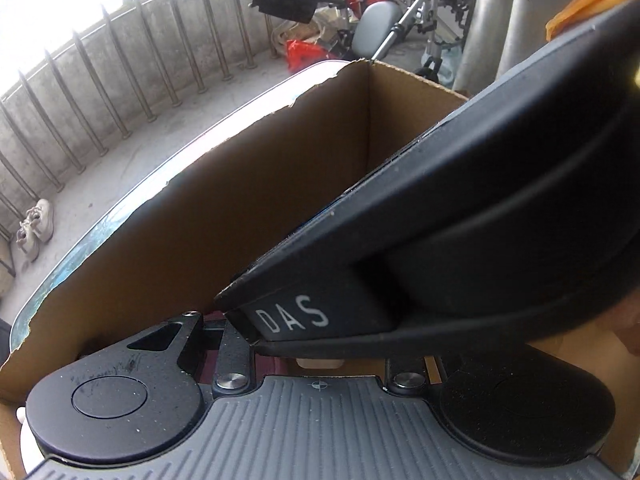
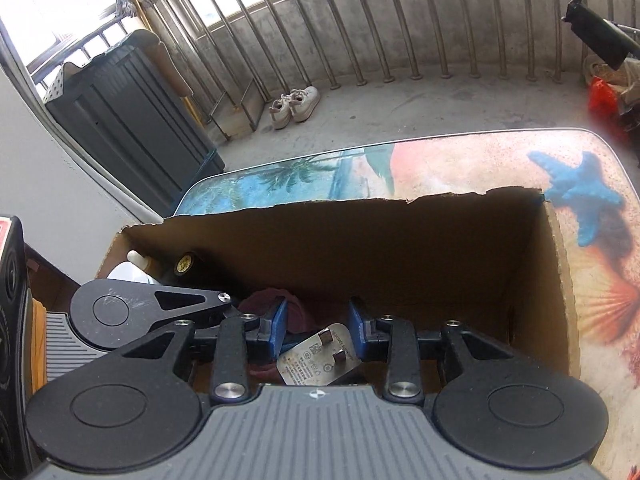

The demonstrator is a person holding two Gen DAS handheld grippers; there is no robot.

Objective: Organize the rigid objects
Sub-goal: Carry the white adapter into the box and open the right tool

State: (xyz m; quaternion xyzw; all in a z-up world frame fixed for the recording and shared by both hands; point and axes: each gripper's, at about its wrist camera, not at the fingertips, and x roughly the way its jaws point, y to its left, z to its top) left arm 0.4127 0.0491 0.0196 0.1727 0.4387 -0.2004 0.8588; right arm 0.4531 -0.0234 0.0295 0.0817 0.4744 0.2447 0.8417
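A brown cardboard box stands on the beach-print table. My right gripper is inside the box with its blue pads spread apart; a grey plug adapter lies between and below them, untouched by the pads. A maroon object, a white bottle and a black cap with a gold top sit in the box's left end. The left gripper's arm shows beside it. In the left wrist view the other gripper's black body marked DAS hides my left fingertips over the box wall.
A metal railing and concrete floor surround the table. White shoes lie by the railing. A dark cabinet stands at left. A wheelchair and red bags stand beyond the box.
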